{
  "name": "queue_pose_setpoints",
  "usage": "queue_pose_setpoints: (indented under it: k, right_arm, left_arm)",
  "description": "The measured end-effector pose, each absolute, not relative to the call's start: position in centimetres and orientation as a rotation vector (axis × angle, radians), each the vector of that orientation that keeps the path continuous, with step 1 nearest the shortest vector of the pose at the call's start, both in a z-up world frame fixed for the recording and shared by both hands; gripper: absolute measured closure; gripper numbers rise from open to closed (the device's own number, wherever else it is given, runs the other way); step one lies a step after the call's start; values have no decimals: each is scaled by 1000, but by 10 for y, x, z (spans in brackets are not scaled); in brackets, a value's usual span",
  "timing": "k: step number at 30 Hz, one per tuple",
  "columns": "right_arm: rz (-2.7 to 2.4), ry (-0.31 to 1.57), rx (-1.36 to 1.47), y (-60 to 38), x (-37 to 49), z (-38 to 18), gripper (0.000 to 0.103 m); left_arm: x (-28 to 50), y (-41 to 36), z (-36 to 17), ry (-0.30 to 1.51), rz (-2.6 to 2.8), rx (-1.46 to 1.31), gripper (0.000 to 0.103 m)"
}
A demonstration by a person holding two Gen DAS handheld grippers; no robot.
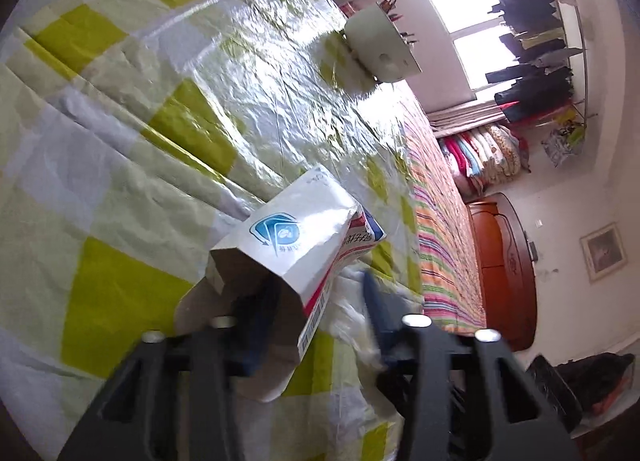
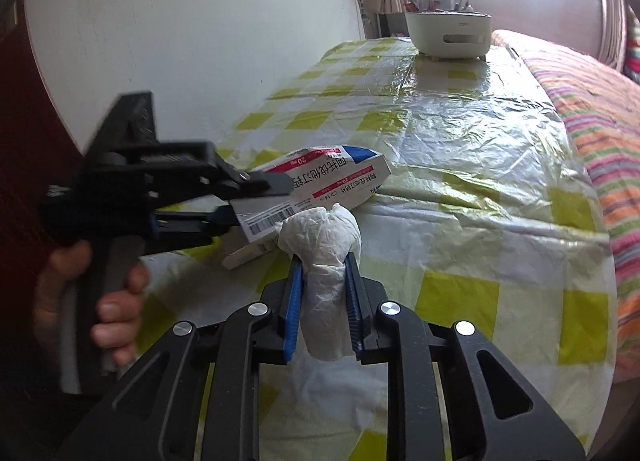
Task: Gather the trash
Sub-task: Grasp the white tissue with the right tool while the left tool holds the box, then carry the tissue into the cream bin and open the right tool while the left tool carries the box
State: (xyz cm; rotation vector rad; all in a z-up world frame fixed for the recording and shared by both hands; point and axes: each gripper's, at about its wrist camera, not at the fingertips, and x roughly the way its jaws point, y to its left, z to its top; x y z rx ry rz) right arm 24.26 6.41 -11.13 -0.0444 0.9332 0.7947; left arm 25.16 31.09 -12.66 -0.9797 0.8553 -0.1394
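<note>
A white medicine box with red and blue print lies on the checked tablecloth. My left gripper comes in from the left, its jaws around the box's near end; in the left wrist view the box sits between the fingers, with a visible gap at the right finger. My right gripper is shut on a crumpled white tissue and holds it just in front of the box.
A white bin holding trash stands at the table's far end, also in the left wrist view. A striped bed runs along the table's right side. A white wall is on the left.
</note>
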Motion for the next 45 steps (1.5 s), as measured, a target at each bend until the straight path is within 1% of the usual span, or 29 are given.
queue_pose_setpoints:
  k: [2, 3, 7, 9, 18, 25, 34, 45]
  right_arm:
    - [805, 924, 4, 55, 236, -106, 84]
    - [808, 914, 39, 47, 232, -102, 84]
    - [802, 888, 185, 15, 221, -92, 84]
    - [796, 885, 247, -1, 217, -90, 84]
    - [700, 805, 363, -79, 191, -74, 84]
    - [612, 768, 405, -122, 168, -78, 84]
    - [485, 700, 390, -168, 144, -72, 84]
    - [246, 604, 291, -229, 110, -70, 84]
  left_arm:
    - [256, 308, -131, 864, -149, -988, 82]
    - [259, 306, -133, 865, -158, -979, 93]
    - [260, 298, -129, 827, -190, -955, 99]
    - [259, 294, -124, 810, -192, -924, 100]
    - [241, 265, -90, 773, -227, -796, 100]
    - [220, 223, -70, 774, -291, -666, 100]
    - [190, 157, -60, 789, -399, -507, 100]
    - [169, 83, -47, 766, -527, -396, 100]
